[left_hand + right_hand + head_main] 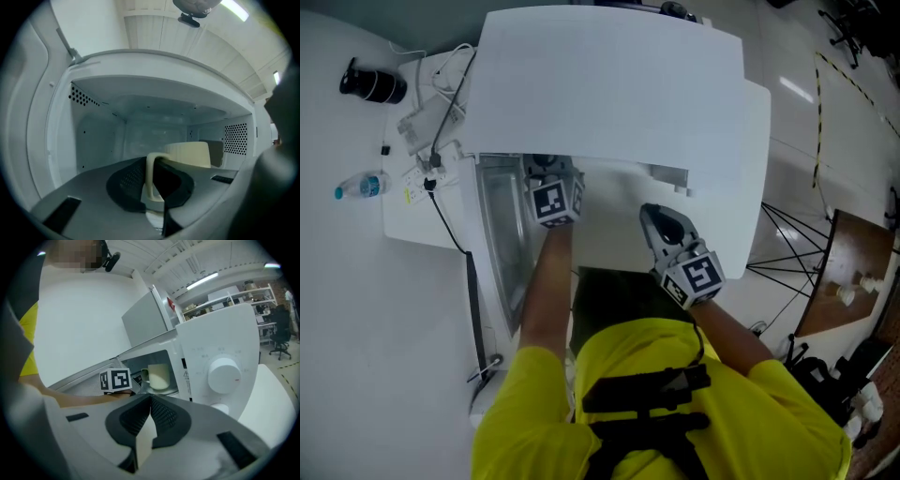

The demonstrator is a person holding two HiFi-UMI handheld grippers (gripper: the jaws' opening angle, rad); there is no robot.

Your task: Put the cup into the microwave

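Inside the microwave (pixel 609 84), well past its open door (pixel 502 246), the cream cup (pixel 188 154) sits deep in the cavity. The left gripper (pixel 153 174) is clenched on the cup's handle (pixel 150 183). No view shows whether the cup's base rests on the cavity floor. The right gripper (pixel 150 404) hangs in front of the microwave, below its control panel, with its 2 jaws pressed together on nothing. The main risk, as I judge it, is letting go too soon: if the base is not down flat, the cup could drop, tip or rock. A grip on the thin handle alone also lets the cup swing, so a quick move might knock it against a cavity wall. On the way out, a jaw caught in the handle loop would drag the cup back toward the door. The arm could also clip the cavity's upper edge. No brand can be read anywhere. Beside the dial (pixel 224 375) the panel carries small print and a triangular warning mark (pixel 186 376), both too small to read. The cubes on the grippers bear only square black-and-white patterns.
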